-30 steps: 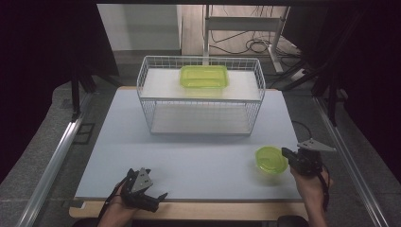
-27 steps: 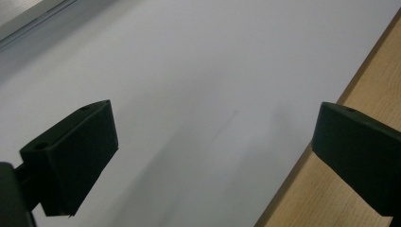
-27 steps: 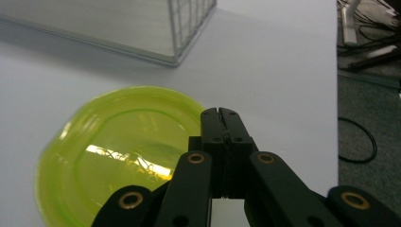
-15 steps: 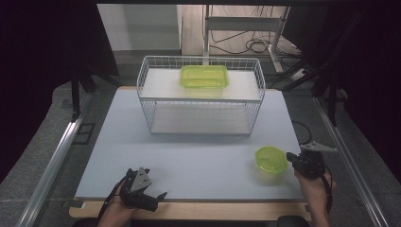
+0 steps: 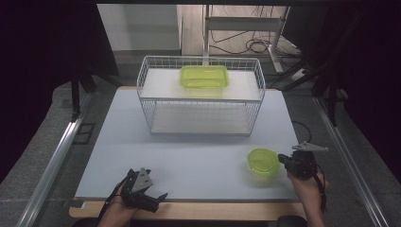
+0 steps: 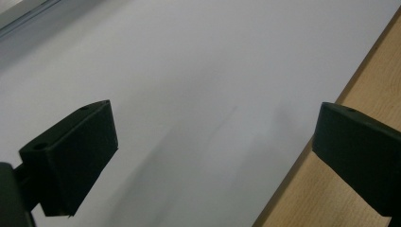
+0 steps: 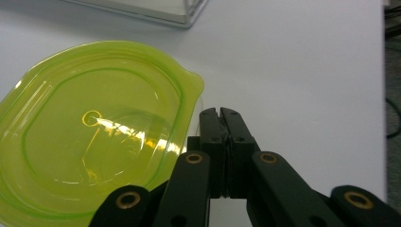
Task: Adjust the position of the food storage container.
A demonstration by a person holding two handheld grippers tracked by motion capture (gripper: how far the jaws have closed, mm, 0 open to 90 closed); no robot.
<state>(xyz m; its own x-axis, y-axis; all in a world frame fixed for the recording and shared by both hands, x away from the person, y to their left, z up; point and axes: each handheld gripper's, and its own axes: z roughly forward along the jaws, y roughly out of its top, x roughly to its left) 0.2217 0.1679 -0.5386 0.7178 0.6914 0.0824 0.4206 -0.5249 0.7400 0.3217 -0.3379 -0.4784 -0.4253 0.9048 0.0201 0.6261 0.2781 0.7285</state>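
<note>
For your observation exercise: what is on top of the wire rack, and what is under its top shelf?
A green rectangular tub sits on the rack. Beneath the shelf the space looks empty; only the rack's white base shows, though the wire mesh blurs details.

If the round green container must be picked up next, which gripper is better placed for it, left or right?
Right. The right gripper sits just beside the round green container, jaws shut, so it would probably need to open first. The left gripper is open but at the table's near edge, far across from it.
</note>
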